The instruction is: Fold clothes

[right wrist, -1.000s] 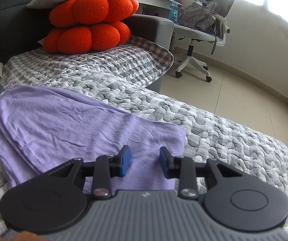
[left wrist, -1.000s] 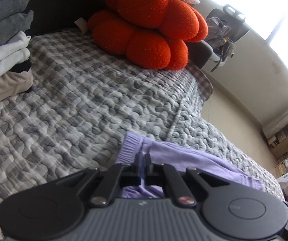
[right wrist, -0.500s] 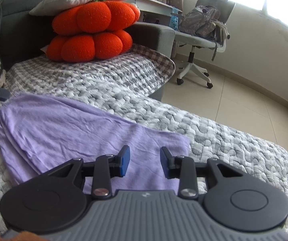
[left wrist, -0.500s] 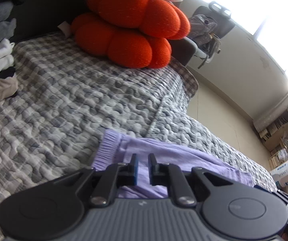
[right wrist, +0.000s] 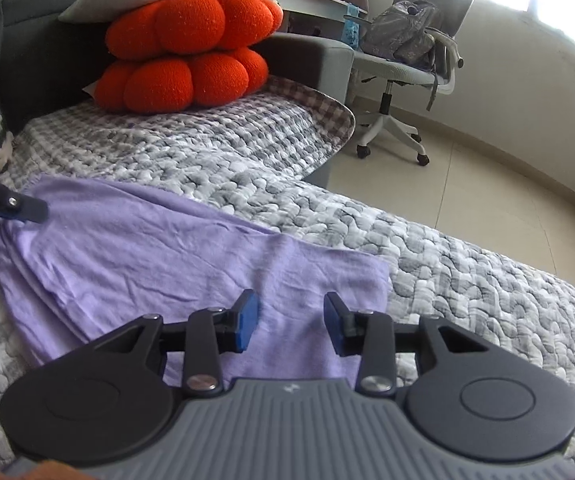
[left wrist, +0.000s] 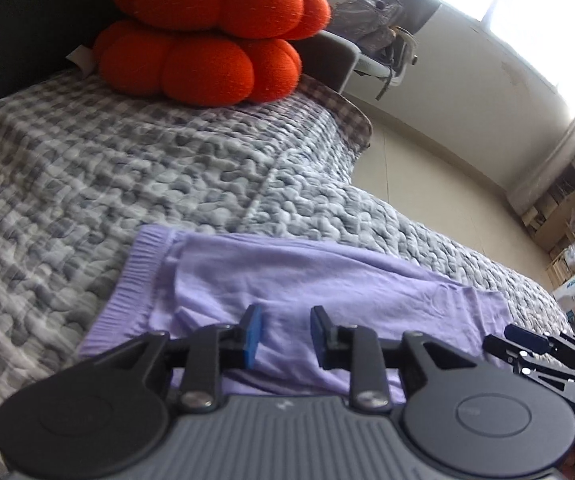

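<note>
**Lilac garment released at the waistband end**

Lilac jersey fabric is seen spread across the grey quilted cover [right wrist: 467, 280], lying flat and in more than one layer: stacked edges are visible along its near left side in the right wrist view. The garment [right wrist: 175, 256] is taken to be a pair of trousers or shorts, since a ribbed waistband [left wrist: 135, 280] is shown at its far end in the left wrist view.

A second ago the left gripper [left wrist: 281, 336] was pressed shut at the waistband end; half a second ago a narrow gap had appeared between its pads; now the jaws are parted widely and nothing is held between them. The cloth has thus been let go and left resting on the quilt. The right gripper [right wrist: 291, 324] is likewise held wide open over the opposite end of the garment, with nothing gripped, as it was in both earlier pictures.

The release is judged to mark the close of one laying-down or smoothing movement. Whether a further fold is owed, or the piece is already at its final size, cannot be settled. Orange pumpkin cushions [right wrist: 191, 60] are stacked well apart at the sofa back.
</note>
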Motion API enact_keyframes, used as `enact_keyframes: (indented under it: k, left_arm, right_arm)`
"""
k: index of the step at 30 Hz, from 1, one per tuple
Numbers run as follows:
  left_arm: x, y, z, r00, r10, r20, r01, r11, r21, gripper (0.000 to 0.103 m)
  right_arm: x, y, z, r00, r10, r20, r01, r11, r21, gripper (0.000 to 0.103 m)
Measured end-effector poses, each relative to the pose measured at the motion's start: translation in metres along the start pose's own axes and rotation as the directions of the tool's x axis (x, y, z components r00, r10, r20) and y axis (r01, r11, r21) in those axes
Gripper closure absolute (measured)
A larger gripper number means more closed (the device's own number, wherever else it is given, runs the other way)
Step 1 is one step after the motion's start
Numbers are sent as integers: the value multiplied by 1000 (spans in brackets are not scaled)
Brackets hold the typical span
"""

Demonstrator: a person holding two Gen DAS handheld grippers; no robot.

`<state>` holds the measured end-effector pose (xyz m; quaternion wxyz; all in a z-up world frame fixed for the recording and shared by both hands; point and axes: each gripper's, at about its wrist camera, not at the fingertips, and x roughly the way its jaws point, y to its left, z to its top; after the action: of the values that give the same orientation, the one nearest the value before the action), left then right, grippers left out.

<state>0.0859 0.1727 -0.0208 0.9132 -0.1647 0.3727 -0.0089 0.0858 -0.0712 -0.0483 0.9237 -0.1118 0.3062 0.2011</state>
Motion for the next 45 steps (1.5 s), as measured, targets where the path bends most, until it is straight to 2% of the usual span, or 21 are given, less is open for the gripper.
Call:
enact_keyframes:
  k: [4, 12, 16, 25, 34, 36, 45]
  left_arm:
    - [5, -6, -2, 1000, 16, -5, -16, 1000, 21, 73]
    - [-4, 1, 0, 999, -13, 37, 14, 999, -33, 72]
    - [3, -2, -2, 1000, 5, 7, -5, 1000, -16, 71]
    - [7, 9, -1, 1000, 6, -20, -7, 999, -49, 70]
    - [7, 14, -1, 1000, 6, -18, -7, 998, -56, 71]
    - [7, 15, -1, 1000, 4, -18, -5, 998, -64, 72]
    - [1, 14, 0, 1000, 6, 6, -6, 997, -78, 72]
  right_arm:
    - [4, 3, -2, 1000, 8, -14, -8, 1000, -4, 63]
    - [-4, 1, 2, 1000, 14, 24, -14, 1000, 3, 62]
    - [5, 6, -2, 1000, 6, -21, -7, 1000, -13, 62]
    - [3, -1, 0, 1000, -2, -24, 2, 1000, -4, 62]
    - [7, -37, 0, 998, -36, -55, 41, 994, 99, 59]
    - [7, -45, -1, 998, -36, -60, 43, 991, 130, 55]
    - [-7, -64, 7, 998, -64, -13, 65, 977, 201, 55]
